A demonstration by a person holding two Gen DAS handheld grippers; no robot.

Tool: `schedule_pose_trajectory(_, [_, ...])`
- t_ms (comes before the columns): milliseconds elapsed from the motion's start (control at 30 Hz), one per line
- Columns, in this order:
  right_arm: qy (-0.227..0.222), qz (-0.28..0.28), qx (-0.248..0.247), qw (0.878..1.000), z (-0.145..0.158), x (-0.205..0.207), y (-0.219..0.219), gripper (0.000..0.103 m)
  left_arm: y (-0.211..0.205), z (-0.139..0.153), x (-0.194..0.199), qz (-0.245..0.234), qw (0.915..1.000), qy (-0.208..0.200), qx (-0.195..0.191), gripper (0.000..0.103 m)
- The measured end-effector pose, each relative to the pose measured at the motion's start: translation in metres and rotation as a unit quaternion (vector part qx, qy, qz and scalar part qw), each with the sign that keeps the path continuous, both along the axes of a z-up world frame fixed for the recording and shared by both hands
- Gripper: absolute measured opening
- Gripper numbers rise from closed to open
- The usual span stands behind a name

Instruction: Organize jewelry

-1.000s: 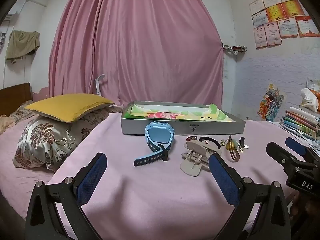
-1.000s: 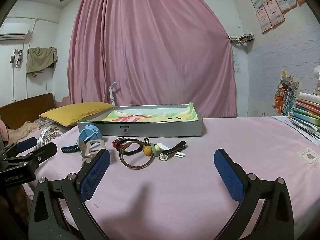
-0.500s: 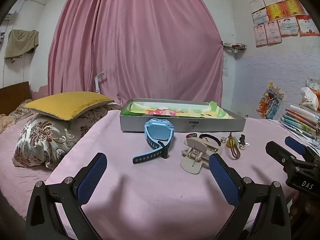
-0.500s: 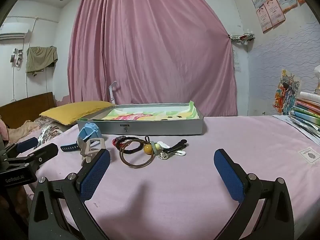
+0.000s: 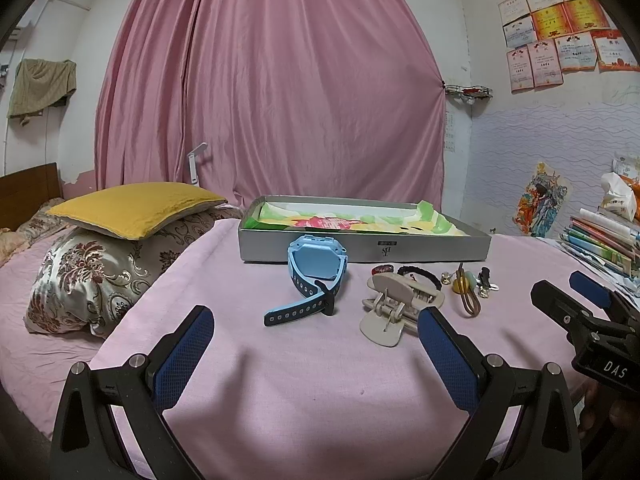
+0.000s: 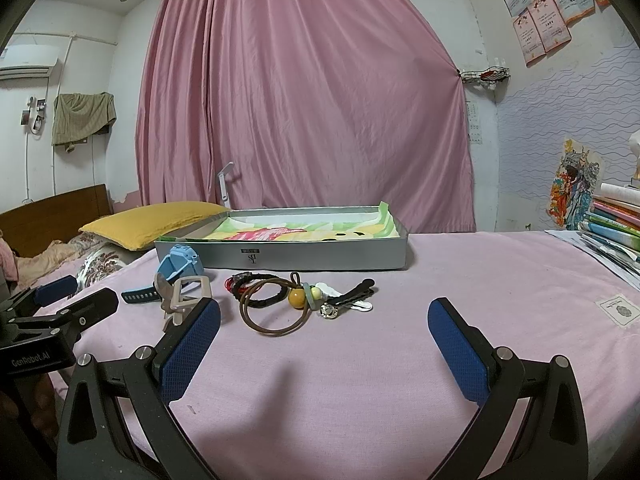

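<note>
A grey tray (image 5: 364, 249) with a colourful lining stands on the pink bed; it also shows in the right wrist view (image 6: 280, 256). In front of it lie a blue watch (image 5: 316, 268), a beige hair claw (image 5: 396, 304), black and brown hair ties (image 6: 272, 308) with a yellow bead (image 6: 298, 299), and small clips (image 6: 352, 300). My left gripper (image 5: 316, 344) is open and empty, a little short of the watch and claw. My right gripper (image 6: 324, 340) is open and empty, short of the hair ties.
A yellow pillow (image 5: 132, 208) on a patterned pillow (image 5: 92, 276) lies at the left. Stacked books (image 5: 600, 240) sit at the right bed edge. A pink curtain (image 5: 272, 100) hangs behind. A small card (image 6: 618, 310) lies on the bed at the right.
Both grippers have lowered and edged slightly toward the items. Both stay open. Nothing on the bed has moved.
</note>
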State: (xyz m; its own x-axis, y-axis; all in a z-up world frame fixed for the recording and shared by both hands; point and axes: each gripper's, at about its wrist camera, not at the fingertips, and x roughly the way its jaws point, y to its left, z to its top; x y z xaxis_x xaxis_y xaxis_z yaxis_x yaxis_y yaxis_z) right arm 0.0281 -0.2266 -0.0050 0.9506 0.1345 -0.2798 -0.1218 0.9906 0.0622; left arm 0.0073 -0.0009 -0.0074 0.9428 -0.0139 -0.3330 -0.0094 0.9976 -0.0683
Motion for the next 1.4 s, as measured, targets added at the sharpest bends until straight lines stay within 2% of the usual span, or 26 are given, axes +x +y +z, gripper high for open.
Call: schedule_pose_trajectory(1400, [0.001,0.001,0.002,1.0,-0.0052,0.0013,0.0044,0.102,-0.0025,-0.0055,-0.0027,-0.001,1.0,0.003,0.003,0.102])
